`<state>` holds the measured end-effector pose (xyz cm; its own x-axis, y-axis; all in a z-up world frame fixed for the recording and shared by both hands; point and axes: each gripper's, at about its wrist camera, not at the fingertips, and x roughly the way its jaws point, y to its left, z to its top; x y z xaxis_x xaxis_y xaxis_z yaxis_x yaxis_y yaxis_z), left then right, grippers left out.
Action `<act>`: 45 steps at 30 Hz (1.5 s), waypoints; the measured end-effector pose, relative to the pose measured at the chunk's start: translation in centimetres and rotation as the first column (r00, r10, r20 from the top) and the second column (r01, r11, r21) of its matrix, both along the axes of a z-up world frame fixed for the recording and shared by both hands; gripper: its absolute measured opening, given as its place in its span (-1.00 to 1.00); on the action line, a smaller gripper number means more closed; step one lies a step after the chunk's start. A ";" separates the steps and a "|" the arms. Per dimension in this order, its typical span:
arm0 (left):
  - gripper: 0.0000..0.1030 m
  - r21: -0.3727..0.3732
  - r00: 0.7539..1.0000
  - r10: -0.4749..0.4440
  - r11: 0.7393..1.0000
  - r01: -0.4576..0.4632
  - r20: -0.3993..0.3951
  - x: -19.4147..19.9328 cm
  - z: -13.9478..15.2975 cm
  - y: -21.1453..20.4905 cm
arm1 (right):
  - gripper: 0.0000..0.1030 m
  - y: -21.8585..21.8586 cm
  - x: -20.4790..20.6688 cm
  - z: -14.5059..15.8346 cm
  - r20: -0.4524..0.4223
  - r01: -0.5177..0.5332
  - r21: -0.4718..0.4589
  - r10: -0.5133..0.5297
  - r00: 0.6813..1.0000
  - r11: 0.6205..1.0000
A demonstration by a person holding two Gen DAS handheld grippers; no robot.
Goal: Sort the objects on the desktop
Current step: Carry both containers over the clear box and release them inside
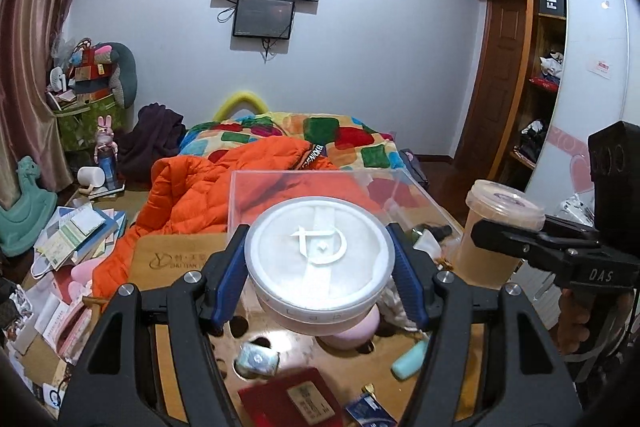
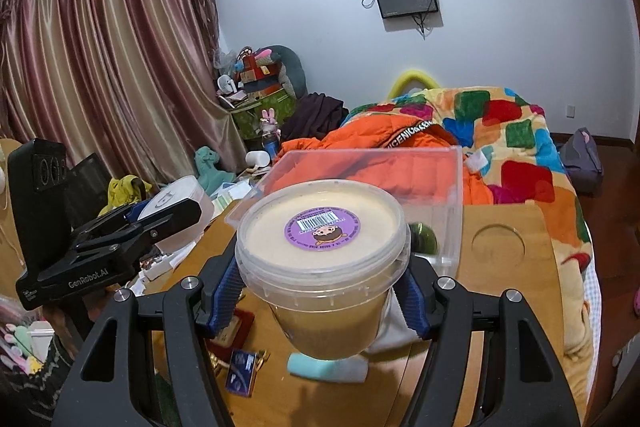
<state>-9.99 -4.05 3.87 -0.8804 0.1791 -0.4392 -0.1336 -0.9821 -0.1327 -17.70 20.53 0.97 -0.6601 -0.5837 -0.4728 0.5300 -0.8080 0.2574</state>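
The left gripper (image 1: 320, 269) has its blue pads pressed on either side of a round white tin (image 1: 318, 259), jaws about half open around it, and holds it in the air above the wooden table (image 1: 176, 247). The tin's lid bears a raised white emblem. The right gripper (image 2: 320, 291) grips a clear tub (image 2: 322, 251) of beige stuff below its rim in the same way, jaws about half open, and the tub is also clear of the table; a purple barcode sticker (image 2: 320, 227) sits on its lid. In the left view the tub and the right gripper appear at the right, well apart from the tin. Behind both held things stands a clear plastic bin (image 2: 452, 203) on the table, with a dark green bottle (image 2: 424, 237) inside it. Below the held things, on the table, lie a mint-green case (image 2: 316, 367), a red box (image 1: 292, 399) and a small blue card (image 2: 242, 373). An orange jacket (image 1: 192, 195) lies on the bed past the table.
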 end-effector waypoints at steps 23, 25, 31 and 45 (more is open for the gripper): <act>0.26 -0.034 0.990 -0.016 0.999 0.021 0.141 -9.8 -2.8 -1.6 | 0.21 -4.1 -10.9 -3.1 0.110 -0.011 0.110 -0.002 0.994 0.994; 0.26 -0.028 0.986 -0.023 0.999 0.028 0.164 -10.4 -3.4 -1.5 | 0.21 -4.4 -11.0 -3.6 0.111 -0.020 0.130 0.006 0.994 0.991; 0.26 -0.055 0.980 -0.026 0.998 0.038 0.197 -11.3 -4.6 -0.9 | 0.21 -5.4 -11.1 -4.3 0.100 -0.031 0.193 0.012 0.995 0.981; 0.26 0.003 0.965 -0.066 0.998 0.068 0.255 -11.2 -4.8 -0.4 | 0.36 -5.7 -9.4 -4.8 0.046 0.003 0.263 -0.016 0.999 0.965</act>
<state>-21.21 -4.47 -0.92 -0.7256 0.2308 -0.6483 -0.1617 -0.9729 -0.1654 -27.07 14.88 -3.79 -0.6381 -0.4289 -0.6394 0.5143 -0.8555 0.0605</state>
